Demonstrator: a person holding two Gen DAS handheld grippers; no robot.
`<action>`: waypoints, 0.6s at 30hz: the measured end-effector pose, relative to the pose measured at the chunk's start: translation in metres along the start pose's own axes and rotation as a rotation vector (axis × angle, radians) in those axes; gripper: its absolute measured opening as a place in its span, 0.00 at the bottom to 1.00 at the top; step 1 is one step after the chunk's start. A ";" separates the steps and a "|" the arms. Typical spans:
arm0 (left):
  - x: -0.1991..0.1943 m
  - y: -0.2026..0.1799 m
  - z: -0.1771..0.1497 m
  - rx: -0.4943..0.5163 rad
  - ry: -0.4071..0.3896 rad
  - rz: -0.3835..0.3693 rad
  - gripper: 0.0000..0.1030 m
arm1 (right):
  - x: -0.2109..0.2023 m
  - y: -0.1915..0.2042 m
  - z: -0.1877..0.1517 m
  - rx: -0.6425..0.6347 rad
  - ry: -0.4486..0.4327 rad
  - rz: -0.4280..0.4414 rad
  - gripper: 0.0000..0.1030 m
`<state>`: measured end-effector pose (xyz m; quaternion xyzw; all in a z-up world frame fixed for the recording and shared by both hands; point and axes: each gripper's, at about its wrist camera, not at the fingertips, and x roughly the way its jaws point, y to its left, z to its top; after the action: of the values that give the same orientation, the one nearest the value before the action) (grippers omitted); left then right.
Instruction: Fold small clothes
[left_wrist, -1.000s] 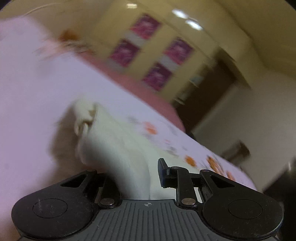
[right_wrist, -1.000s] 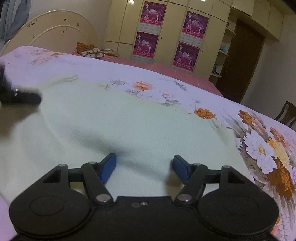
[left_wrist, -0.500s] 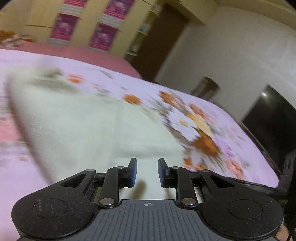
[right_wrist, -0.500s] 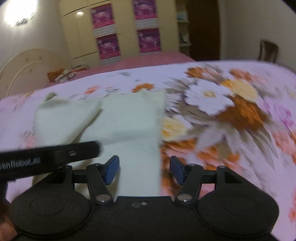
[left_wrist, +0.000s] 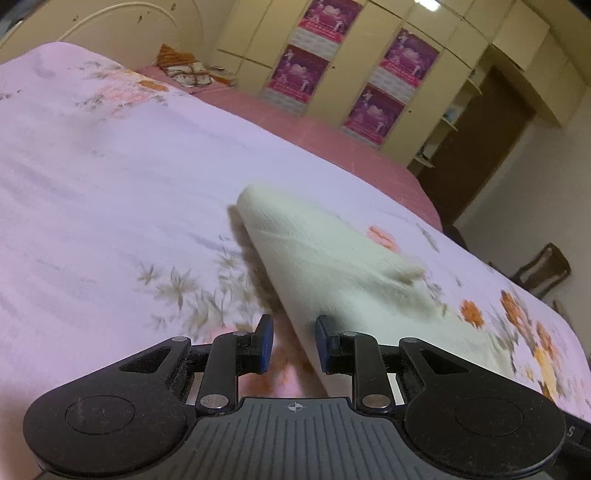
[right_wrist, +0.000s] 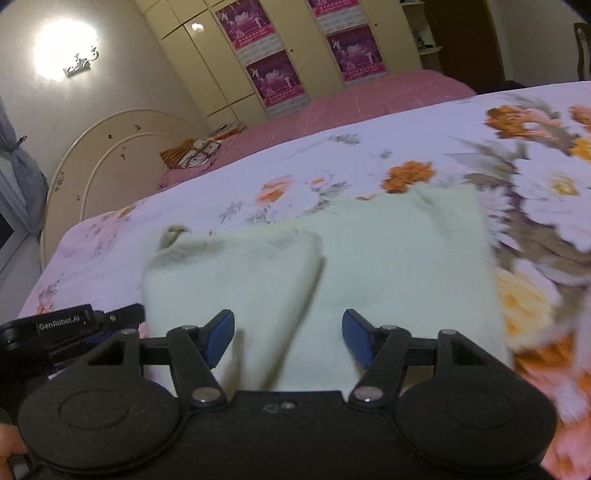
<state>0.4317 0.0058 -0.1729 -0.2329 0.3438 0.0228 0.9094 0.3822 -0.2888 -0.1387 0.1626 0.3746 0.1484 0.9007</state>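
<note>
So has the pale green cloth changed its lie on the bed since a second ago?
Yes. The pale green cloth lay spread wide over the floral bedspread then; now one side is folded over the middle, leaving a narrower shape.

Cloth (left_wrist: 332, 258) no longer pinched in left gripper (left_wrist: 293, 345), now lies folded ahead of right gripper (right_wrist: 288, 338); left fingers empty, slightly apart.

Bedsheet (left_wrist: 92, 177) left of pale cloth (left_wrist: 332, 258) bare, free; cloth itself only obstacle; pillow (left_wrist: 184, 70) far off.
</note>
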 end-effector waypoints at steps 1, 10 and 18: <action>0.003 0.000 0.001 -0.001 -0.003 0.004 0.23 | 0.006 0.000 0.004 0.008 0.000 0.009 0.62; 0.021 -0.013 0.004 0.037 0.007 -0.003 0.24 | 0.022 0.015 0.011 -0.053 0.017 0.073 0.09; 0.002 -0.045 -0.002 0.133 -0.016 -0.084 0.73 | -0.080 0.019 -0.005 -0.101 -0.277 -0.028 0.07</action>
<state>0.4407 -0.0357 -0.1570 -0.1860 0.3274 -0.0365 0.9257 0.3222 -0.3022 -0.0843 0.1308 0.2410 0.1308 0.9527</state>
